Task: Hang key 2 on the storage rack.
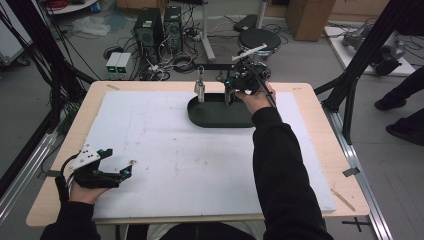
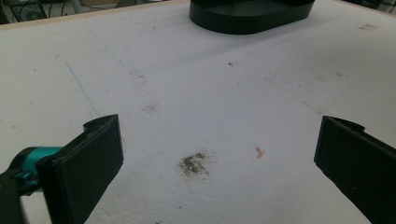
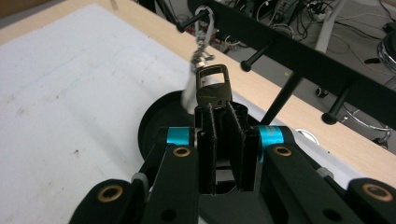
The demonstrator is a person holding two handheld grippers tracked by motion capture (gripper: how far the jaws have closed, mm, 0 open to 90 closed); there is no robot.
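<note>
Our right gripper (image 3: 219,116) clamps a metal key (image 3: 213,91) over the black tray (image 1: 210,117). Our left gripper (image 1: 117,165) rests wide open on the white mat (image 1: 200,165).

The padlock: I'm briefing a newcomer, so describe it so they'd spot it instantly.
Find the black oval tray at the white mat's far edge. Above it, the right gripper pinches the small metal padlock, unlike the keyring hanging from a rack peg.

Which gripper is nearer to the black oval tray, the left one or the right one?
The right. The right gripper is over the black oval tray at the table's far side, shut on a metal clasp. The left gripper rests open near the table's front left corner.
</note>
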